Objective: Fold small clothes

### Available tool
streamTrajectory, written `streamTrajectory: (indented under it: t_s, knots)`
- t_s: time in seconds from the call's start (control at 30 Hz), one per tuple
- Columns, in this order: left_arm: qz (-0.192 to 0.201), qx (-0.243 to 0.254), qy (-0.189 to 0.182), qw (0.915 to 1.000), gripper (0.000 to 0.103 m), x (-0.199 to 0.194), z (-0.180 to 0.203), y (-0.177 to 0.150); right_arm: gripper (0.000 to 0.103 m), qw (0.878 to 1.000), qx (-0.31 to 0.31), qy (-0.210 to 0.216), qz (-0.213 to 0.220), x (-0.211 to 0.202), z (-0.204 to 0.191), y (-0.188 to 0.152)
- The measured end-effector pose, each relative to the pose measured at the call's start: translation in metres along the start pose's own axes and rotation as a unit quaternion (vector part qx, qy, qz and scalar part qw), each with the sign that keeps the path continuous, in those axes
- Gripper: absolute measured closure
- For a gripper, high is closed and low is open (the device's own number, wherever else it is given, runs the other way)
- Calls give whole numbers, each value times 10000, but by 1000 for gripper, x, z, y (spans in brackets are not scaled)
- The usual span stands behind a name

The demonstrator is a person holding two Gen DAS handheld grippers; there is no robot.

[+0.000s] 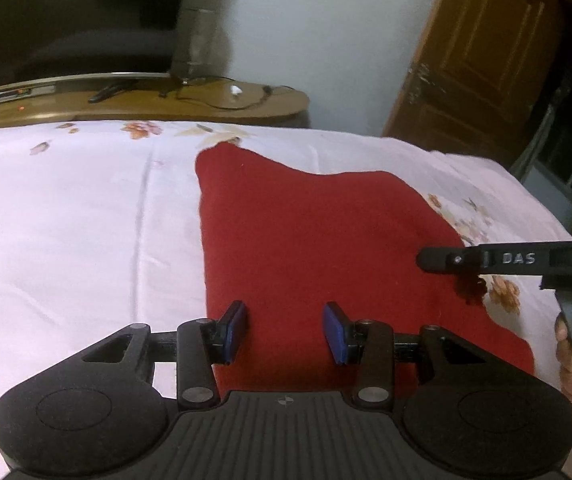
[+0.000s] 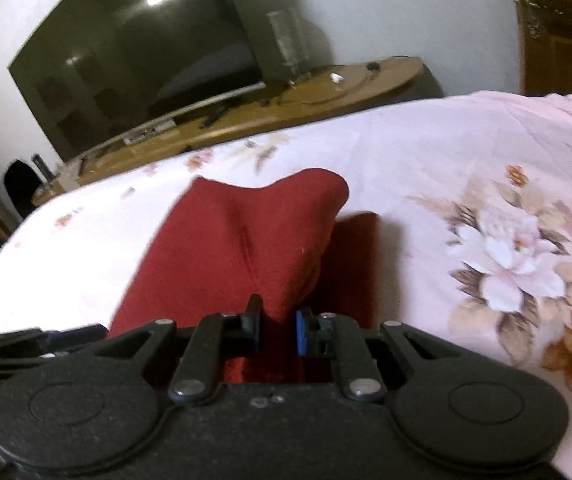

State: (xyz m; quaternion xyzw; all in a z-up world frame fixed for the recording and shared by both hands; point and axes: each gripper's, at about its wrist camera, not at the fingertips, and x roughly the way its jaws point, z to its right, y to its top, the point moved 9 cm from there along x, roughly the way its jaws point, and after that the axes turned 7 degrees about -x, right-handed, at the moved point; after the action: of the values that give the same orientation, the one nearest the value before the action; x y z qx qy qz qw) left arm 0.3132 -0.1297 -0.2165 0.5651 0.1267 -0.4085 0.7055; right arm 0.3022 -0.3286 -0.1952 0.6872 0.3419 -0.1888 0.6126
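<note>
A red garment (image 1: 306, 248) lies on the bed's floral sheet (image 1: 77, 220), right of centre in the left wrist view. The left gripper (image 1: 283, 330) hovers over its near edge, blue pads spread and empty. The right gripper (image 2: 277, 330) pinches a lifted fold of the cloth (bunched up toward 12 o'clock). A television (image 2: 133, 52) stands on a wooden tabletop (image 2: 326, 88) beyond.

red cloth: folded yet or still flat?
Mid-fold. The right hand-held gripper pinches the red cloth, lifting one edge above the bedsheet; the rest lies flat.
</note>
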Motion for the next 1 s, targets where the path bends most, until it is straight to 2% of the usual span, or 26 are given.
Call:
streamTrajectory:
  t_s: [0.1,0.2,0.27,0.4,0.47,0.53,0.6,0.73,0.83,0.87,0.93,1.0]
  knots:
    - [-127,37,19,9999,61,10,5,-6,86,9993,-65,-358,-93,7,12,-13]
    - [-161,115,163,9997,61,15,3,-12,79,9982,-234,-511,-219,19,12,-25]
    - [-170,101,159,9997,61,10,2,-11,71,9982,-129,-573,-126,14,14,-22]
    - [-18,-49,73,10000,61,-7,-1,-3,67,9975,15,-638,295,-21,12,-8]
    - [-105,-44,61,9999,61,-3,-2,-5,67,9982,29,-396,454,-33,-1,-5]
    - [-218,-72,85,9997,61,3,-3,-14,68,9991,21,-217,366,-35,-15,-16]
    - [-238,12,165,9996,61,9,-4,-21,70,9999,37,-115,100,-26,-23,-35]
    - [-328,43,209,9992,60,17,-7,-25,73,9969,-368,-517,-459,2,-15,-75]
    - [-265,21,160,9995,60,6,-6,-19,71,9978,-282,-478,-357,-7,-17,-62]
    - [-236,28,136,9996,60,3,-6,-17,67,9982,-333,-451,-218,-13,-21,-57]
    - [-311,58,126,9994,60,4,-7,-21,66,9981,-428,-437,-45,-23,-26,-51]
    - [-383,93,200,9990,60,11,-11,-26,65,9976,-450,-484,-201,-18,-23,-62]
